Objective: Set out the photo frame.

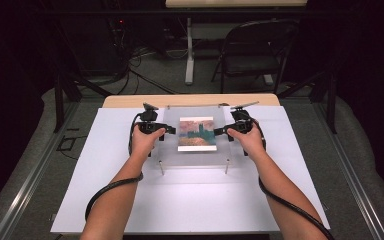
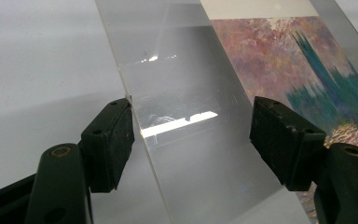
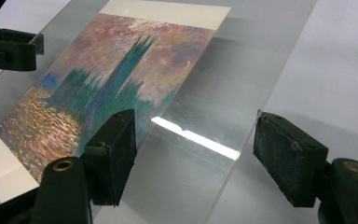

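Note:
A clear acrylic sheet [image 1: 195, 157] lies raised on short posts [image 1: 161, 167] over a colourful painting print [image 1: 197, 134]. My left gripper [image 1: 167, 130] is at the sheet's left edge and my right gripper [image 1: 219, 131] at its right edge, both pointing inward. In the left gripper view the left gripper [image 2: 193, 140] stands open, the sheet's edge [image 2: 140, 140] running between its jaws, beside the print [image 2: 298, 65]. In the right gripper view the right gripper [image 3: 196, 154] is likewise open astride the sheet's edge [image 3: 242, 149], with the print [image 3: 112, 79] to its left.
A white board [image 1: 190, 205] covers the wooden table [image 1: 190, 100] under the sheet. Beyond the table stand a folding chair [image 1: 257, 50] and a table leg [image 1: 189, 50] among floor cables. Metal rails run along both sides.

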`<state>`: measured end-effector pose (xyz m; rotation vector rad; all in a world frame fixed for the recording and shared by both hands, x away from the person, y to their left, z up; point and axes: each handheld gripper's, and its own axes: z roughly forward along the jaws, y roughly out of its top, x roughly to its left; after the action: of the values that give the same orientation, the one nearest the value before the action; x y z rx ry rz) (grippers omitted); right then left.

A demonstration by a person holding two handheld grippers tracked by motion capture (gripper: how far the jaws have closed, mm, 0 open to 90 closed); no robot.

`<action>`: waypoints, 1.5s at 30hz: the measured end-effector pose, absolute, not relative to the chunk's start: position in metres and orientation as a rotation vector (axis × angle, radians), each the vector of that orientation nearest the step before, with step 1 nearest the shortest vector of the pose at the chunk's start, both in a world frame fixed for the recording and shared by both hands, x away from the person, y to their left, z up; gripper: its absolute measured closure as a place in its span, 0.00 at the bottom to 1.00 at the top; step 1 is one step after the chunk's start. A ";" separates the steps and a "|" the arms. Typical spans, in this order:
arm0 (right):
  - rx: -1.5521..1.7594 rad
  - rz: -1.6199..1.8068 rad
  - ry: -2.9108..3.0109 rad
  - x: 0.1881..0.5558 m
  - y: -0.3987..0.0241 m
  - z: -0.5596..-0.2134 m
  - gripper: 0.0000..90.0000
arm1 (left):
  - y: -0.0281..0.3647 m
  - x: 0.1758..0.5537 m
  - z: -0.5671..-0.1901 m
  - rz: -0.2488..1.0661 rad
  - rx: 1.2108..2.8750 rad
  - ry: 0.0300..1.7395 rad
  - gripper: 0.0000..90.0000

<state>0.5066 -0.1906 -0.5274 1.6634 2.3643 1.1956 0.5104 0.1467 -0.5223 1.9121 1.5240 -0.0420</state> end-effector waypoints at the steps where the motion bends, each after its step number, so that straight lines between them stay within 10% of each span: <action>1: 1.662 1.191 2.364 0.506 -0.190 -0.526 0.33 | 0.147 0.510 -0.521 -0.039 1.920 1.522 0.35; 45: 1.265 1.041 2.350 0.446 -0.182 -0.461 0.44 | 0.158 0.460 -0.454 0.117 1.966 1.387 0.61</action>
<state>0.4460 -0.1821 -0.4609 1.2649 2.3498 1.0413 0.4599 0.1579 -0.4540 1.9659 1.3872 0.1170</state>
